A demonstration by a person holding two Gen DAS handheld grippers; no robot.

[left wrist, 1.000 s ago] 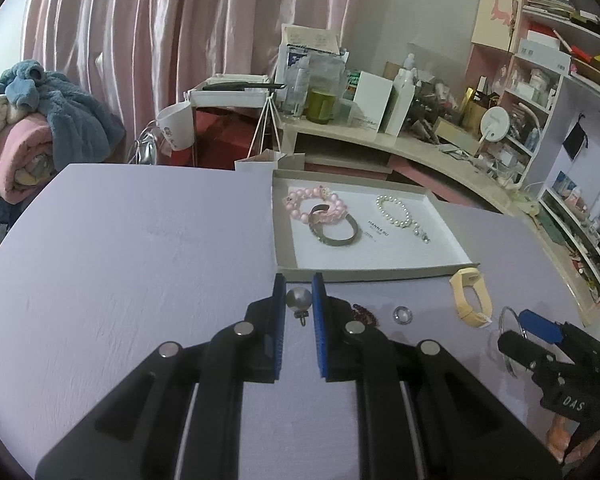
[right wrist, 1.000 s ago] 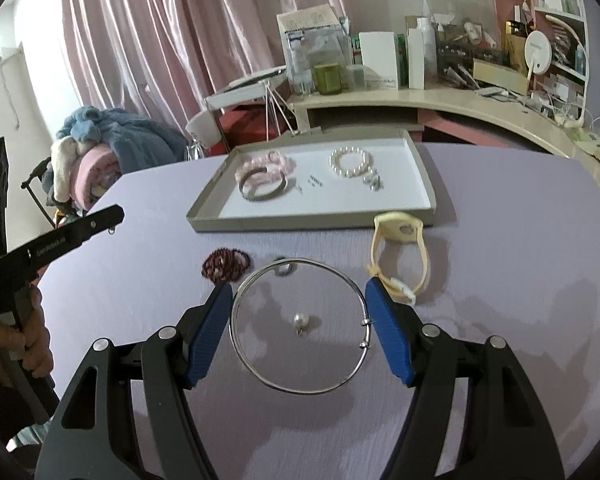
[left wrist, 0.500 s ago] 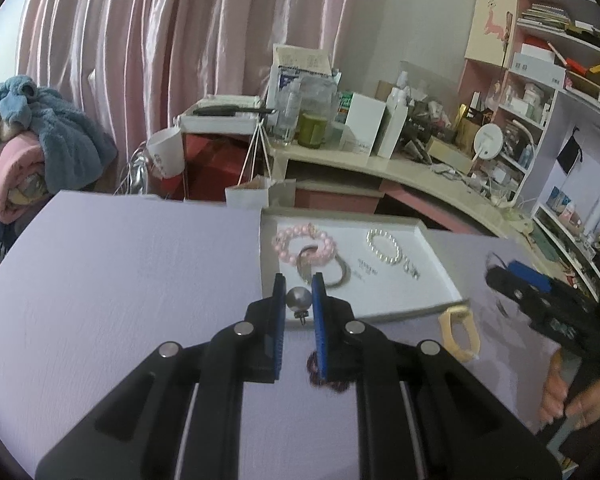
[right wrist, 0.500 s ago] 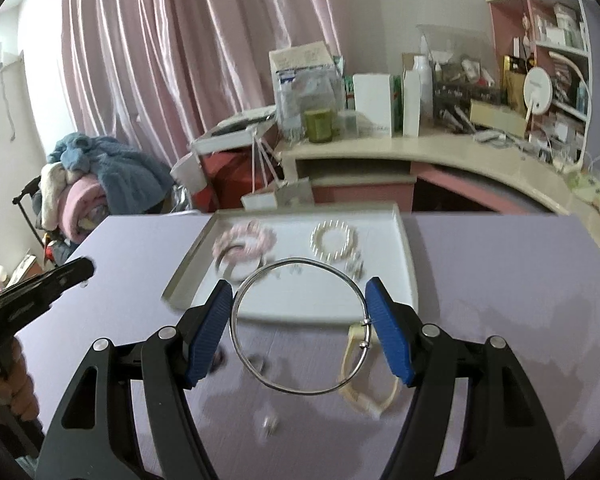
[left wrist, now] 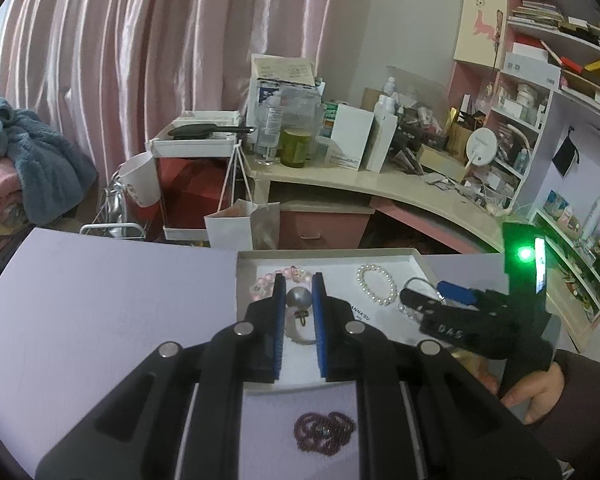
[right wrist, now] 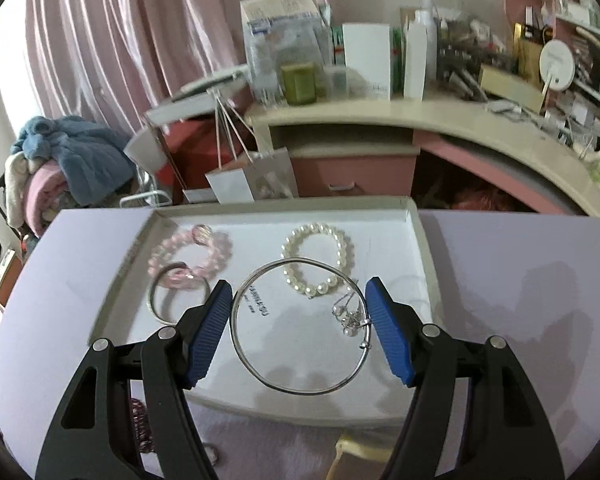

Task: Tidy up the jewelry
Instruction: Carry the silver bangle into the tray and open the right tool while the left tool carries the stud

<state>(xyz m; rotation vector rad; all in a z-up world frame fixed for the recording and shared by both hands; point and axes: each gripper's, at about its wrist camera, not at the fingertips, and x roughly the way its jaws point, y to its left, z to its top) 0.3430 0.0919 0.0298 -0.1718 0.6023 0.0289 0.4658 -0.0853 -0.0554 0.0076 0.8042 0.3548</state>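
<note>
Midway, both claws carry jewelry above the tray (right wrist: 422,248).
Left claw (left wrist: 299,294) pinches a grey bead pendant (left wrist: 299,298); right claw (right wrist: 300,312) clamps a silver bangle (right wrist: 300,326). Dark red beads (left wrist: 325,434) remain on the surface (left wrist: 100,300).

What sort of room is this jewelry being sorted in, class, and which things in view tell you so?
Most likely a bedroom or dressing room at home. A curved vanity desk crowded with bottles and a round mirror, pink curtains, and a heap of blankets point to it. The jewelry tray sits on a lilac table.
</note>
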